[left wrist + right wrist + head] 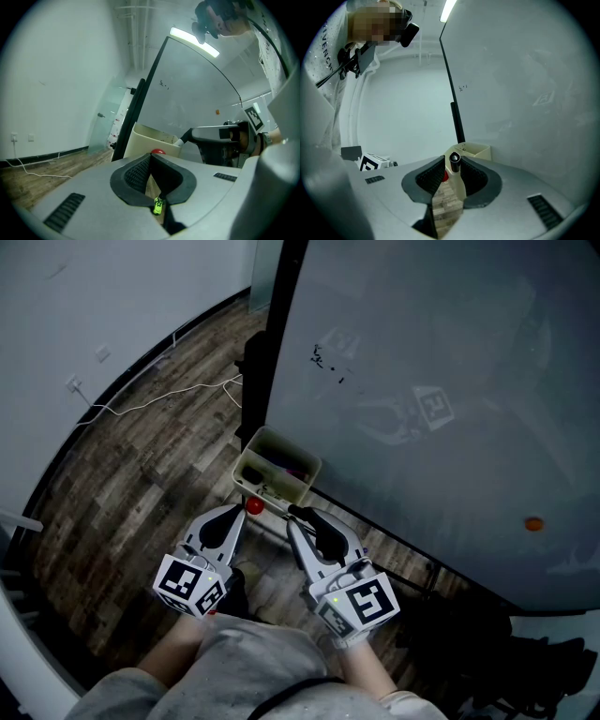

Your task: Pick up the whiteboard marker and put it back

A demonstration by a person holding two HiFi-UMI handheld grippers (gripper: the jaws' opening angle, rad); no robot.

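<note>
Most of what we see is wood-plank floor (150,474) and a plain white wall (94,296), with a white cable (159,399) trailing across the planks and a big whiteboard (450,381) on the right. At the board's lower edge sits a beige bin (246,463) holding some dark bits and something purplish we can't really make out. A red round thing (253,506) is at its near rim. The black whiteboard marker (454,159) pokes end-on between the right gripper (294,515) jaws just before the bin; they're loose, with a gap on one side. The left gripper (239,514) is clenched on nothing.
</note>
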